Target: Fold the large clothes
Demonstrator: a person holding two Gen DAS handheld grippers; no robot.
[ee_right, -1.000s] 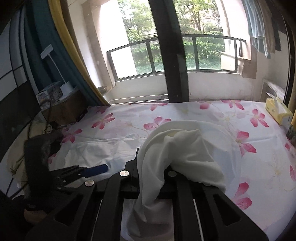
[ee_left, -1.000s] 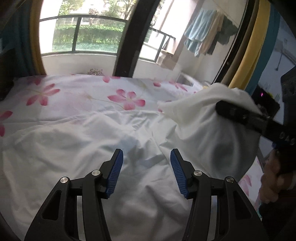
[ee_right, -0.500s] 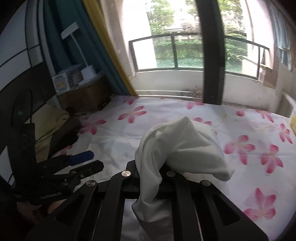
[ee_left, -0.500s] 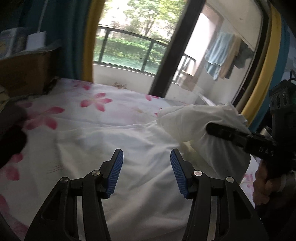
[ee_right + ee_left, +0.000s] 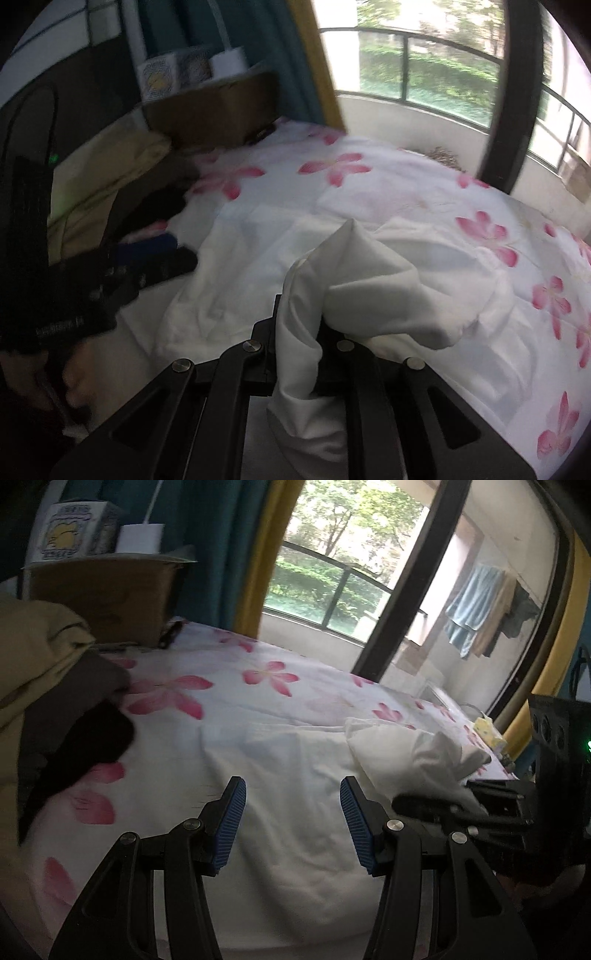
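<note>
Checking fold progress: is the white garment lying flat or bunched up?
Bunched at one end. The right gripper pinches the white garment in a crumpled wad; the rest lies spread, wrinkled, on the floral bedsheet.

Bedroom (floral bed [image 5: 258, 709], balcony laundry [image 5: 480, 613])

Both wrist views close, angled down — share bed [image 5: 229, 716].

bed [image 5: 229, 716] mostly clear toward the window. heaped bedding [image 5: 40, 672] and cardboard box [image 5: 103, 598] block the bed's left edge; bunched white garment [image 5: 369, 280] (raised) fills its near middle.
</note>
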